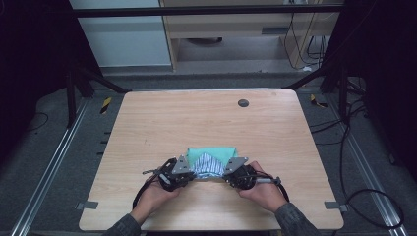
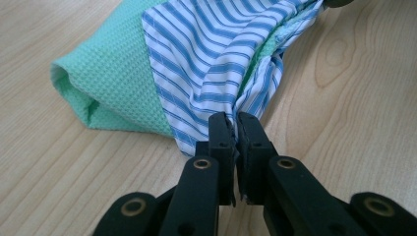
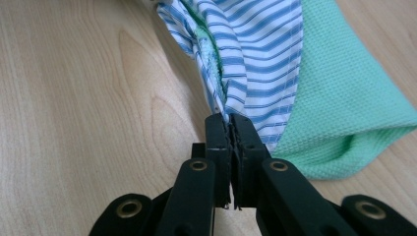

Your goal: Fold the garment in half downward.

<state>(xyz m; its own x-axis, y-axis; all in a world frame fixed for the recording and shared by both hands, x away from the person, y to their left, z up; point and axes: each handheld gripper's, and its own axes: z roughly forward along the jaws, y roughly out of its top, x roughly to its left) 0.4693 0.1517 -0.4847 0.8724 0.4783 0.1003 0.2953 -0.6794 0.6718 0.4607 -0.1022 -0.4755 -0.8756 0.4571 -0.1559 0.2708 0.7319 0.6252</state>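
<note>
A folded cloth, mint-green waffle weave on one face (image 1: pixel 219 153) and blue-and-white stripes on the other (image 1: pixel 206 167), lies near the table's front edge. My left gripper (image 1: pixel 191 173) pinches its near left corner; in the left gripper view the black jaws are shut on the striped fabric (image 2: pixel 216 73), with the left gripper (image 2: pixel 236 120) at the bunched edge. My right gripper (image 1: pixel 227 175) pinches the near right corner. In the right gripper view, the right gripper (image 3: pixel 229 122) is shut on the striped fabric (image 3: pixel 255 64), beside the green cloth (image 3: pixel 339 103).
The wooden table (image 1: pixel 196 118) has a small dark round cap (image 1: pixel 243 103) near its far edge. Metal rails and cables run along the floor on both sides. A person's hands and grey sleeves come in from the bottom.
</note>
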